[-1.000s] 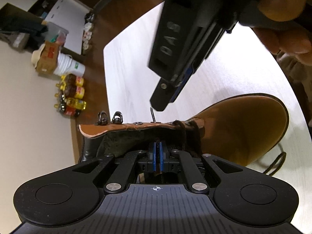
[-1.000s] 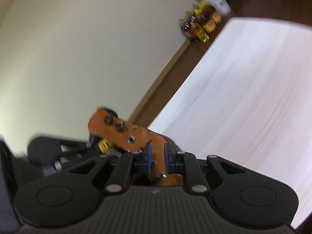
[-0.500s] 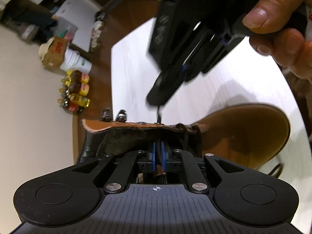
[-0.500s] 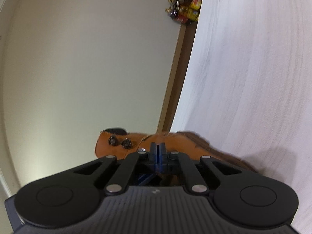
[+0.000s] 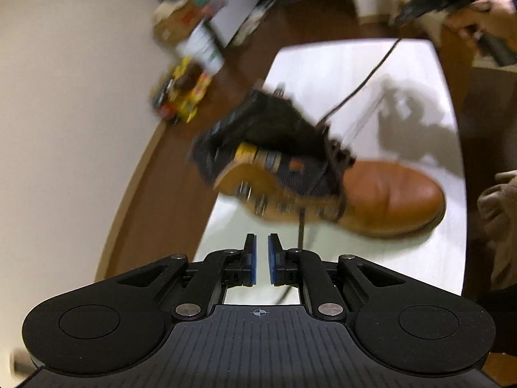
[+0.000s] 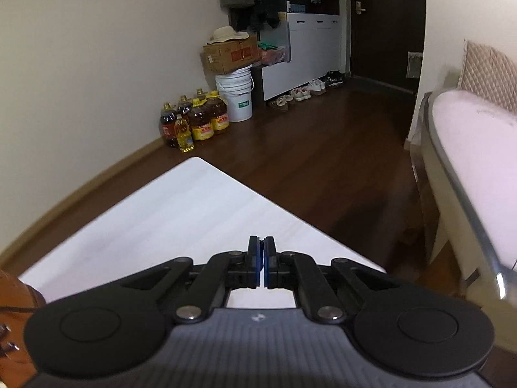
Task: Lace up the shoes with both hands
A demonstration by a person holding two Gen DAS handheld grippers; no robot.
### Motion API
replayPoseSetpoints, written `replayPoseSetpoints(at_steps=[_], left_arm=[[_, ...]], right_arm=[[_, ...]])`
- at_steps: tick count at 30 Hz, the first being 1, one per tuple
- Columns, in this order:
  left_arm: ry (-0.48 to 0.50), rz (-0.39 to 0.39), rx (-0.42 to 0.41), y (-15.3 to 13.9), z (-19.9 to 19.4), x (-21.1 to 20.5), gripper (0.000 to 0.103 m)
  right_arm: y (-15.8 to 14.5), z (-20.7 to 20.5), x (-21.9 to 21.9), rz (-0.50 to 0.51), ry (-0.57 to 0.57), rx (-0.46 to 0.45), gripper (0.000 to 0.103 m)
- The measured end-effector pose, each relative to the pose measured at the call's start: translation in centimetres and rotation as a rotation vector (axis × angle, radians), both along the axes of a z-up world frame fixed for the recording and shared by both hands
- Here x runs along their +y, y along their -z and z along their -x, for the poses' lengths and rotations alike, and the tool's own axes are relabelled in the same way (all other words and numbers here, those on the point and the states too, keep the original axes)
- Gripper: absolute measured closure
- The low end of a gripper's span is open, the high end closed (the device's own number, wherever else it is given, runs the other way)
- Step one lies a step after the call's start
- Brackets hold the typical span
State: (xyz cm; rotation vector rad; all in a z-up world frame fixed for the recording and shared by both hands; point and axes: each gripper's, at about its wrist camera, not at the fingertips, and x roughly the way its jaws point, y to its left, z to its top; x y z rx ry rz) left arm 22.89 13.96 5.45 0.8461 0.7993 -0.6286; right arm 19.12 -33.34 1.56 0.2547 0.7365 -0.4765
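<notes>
**Tan boot, one strand drawn tight: how we finish the pull cleanly**

Nearest to us, the left gripper (image 5: pixel 261 249) has just been opening. Its blue pads stand a narrow gap apart with nothing between them. A slack dark lace strand (image 5: pixel 301 226) hangs from the boot's near eyelet row and passes just beside the gripper's right finger, outside the pads. We should re-take that strand before pulling any harder on the other side, otherwise the boot has nothing to steady it.

Next comes the tan leather lace-up boot (image 5: pixel 387 200). It lies on the white rounded table (image 5: pixel 323 64) with its toe to the right and its dark tongue and lining open. The picture is blurred here, so we cannot count the threaded eyelets.

From the throat of the boot a taut dark lace (image 5: pixel 362 87) runs up and away to the right gripper (image 5: pixel 399 21). That gripper's jaws have just been closing, and in its own view (image 6: pixel 261 249) only a hairline slit shows between them. The lace is not visible there. The left view shows it ending at the tips, so we judge it pinched.

We judge the pull works best along the line of the eyelets, steady and without jerks, until the crossings seat.
</notes>
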Motion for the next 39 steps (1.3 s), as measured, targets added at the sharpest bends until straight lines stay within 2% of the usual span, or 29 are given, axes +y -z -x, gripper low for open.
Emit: replayPoseSetpoints(at_steps=[4,9,12,18,19,20,22,26,30,33,34,36,38,39], left_arm=[[-0.005,-0.009,-0.004,1.4,0.7,-0.2,0.09],[0.03,0.013,-0.027,3.5,1.1,-0.3,0.082],[0.056,0.061,-0.034,4.9,0.7,-0.3,0.081],[0.097,0.131,-0.037,7.5,-0.2,-0.1,0.081],[0.092,0.141,-0.035,8.0,-0.3,0.0,0.085],[0.09,0.148,-0.032,8.2,-0.4,0.0,0.1],[0.085,0.161,-0.026,8.3,-0.4,0.2,0.1],[0.008,0.172,-0.04,7.6,-0.2,0.5,0.1],[-0.069,0.133,-0.059,7.3,0.4,-0.3,0.1],[-0.119,0.103,-0.07,7.3,1.1,-1.3,0.1],[-0.14,0.085,-0.074,7.4,1.4,-1.5,0.1],[-0.185,0.053,-0.08,7.4,2.1,-1.6,0.1],[-0.227,0.037,-0.081,7.5,2.9,-1.5,0.1],[-0.243,0.035,-0.078,7.6,3.2,-1.5,0.1]], right_arm=[[-0.2,-0.3,2.1,0.028,-0.116,0.027,0.087],[-0.7,-1.2,5.4,-0.04,-0.237,0.012,0.087],[-1.3,-1.1,8.0,-0.089,-0.379,0.016,0.087],[-2.1,-1.6,13.8,0.034,-0.607,0.046,0.087],[-1.9,-1.8,14.6,0.05,-0.644,0.045,0.087],[-1.8,-2.2,15.4,0.077,-0.69,0.047,0.086],[-1.5,-2.8,17.1,0.131,-0.782,0.05,0.086],[-0.2,-4.6,19.4,0.223,-0.965,0.042,0.085],[1.8,-6.9,21.5,0.385,-1.181,0.034,0.082],[3.0,-7.7,21.6,0.435,-1.284,0.027,0.088],[3.1,-8.0,21.2,0.42,-1.307,0.018,0.1],[2.9,-8.6,19.9,0.355,-1.299,0.009,0.1],[3.1,-9.3,18.4,0.358,-1.243,0.032,0.1],[3.2,-9.8,16.4,0.351,-1.172,0.06,0.101]])
